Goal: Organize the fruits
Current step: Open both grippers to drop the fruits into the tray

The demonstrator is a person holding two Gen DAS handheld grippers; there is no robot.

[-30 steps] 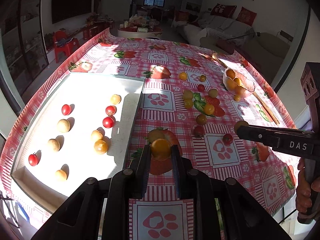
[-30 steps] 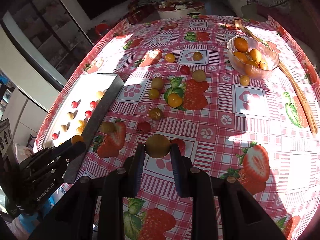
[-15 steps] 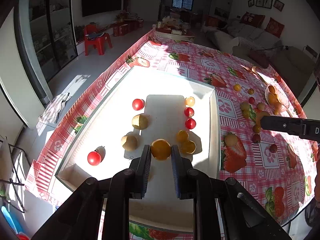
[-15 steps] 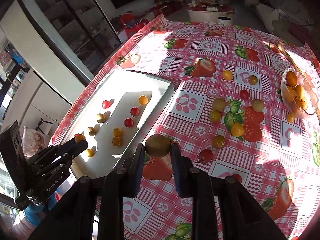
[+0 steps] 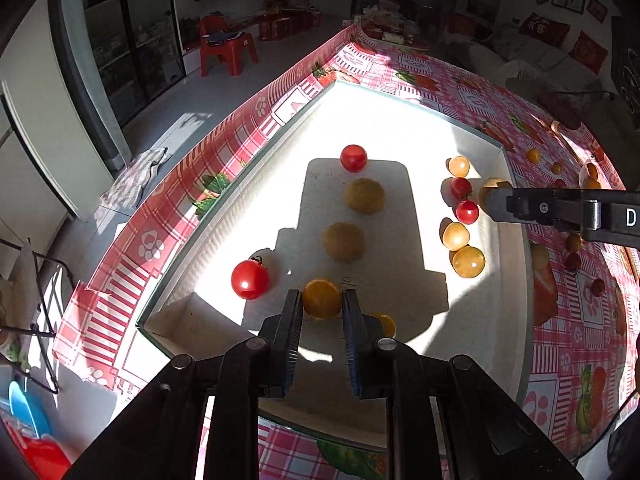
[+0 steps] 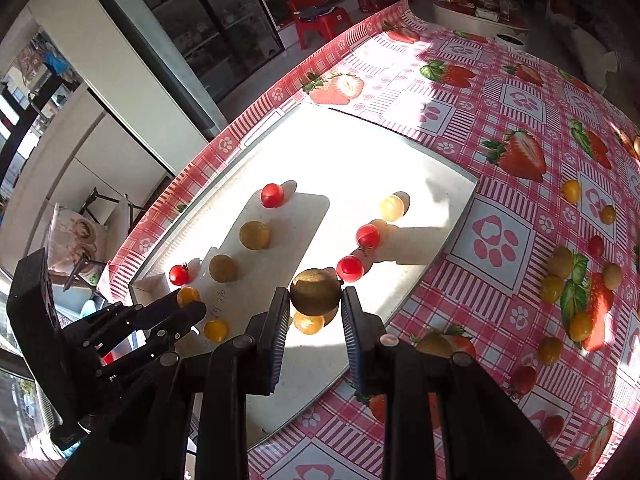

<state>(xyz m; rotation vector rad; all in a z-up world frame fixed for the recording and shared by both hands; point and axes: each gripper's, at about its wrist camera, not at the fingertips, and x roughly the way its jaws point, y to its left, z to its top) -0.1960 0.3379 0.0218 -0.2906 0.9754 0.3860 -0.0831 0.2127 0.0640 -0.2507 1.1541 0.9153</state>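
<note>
My left gripper [image 5: 322, 300] is shut on an orange fruit [image 5: 321, 298] and holds it over the near end of the white tray [image 5: 400, 120]. It also shows in the right wrist view [image 6: 188, 304], at the tray's near left. My right gripper [image 6: 315, 294] is shut on a brown-green round fruit [image 6: 315, 292] over the tray's right side; in the left wrist view it [image 5: 490, 198] reaches in from the right. Red tomatoes [image 5: 249, 279], brownish fruits [image 5: 343, 241] and yellow ones [image 5: 468, 262] lie in rows in the tray.
Several loose fruits [image 6: 561, 263] lie on the strawberry tablecloth [image 6: 500, 128] right of the tray. The table edge runs along the tray's left side, with the floor and a red chair [image 5: 226, 46] beyond.
Both grippers have moved left, from over the tablecloth to over the tray, each still holding its fruit. The left one has come lower and nearer the tray's front rows.
</note>
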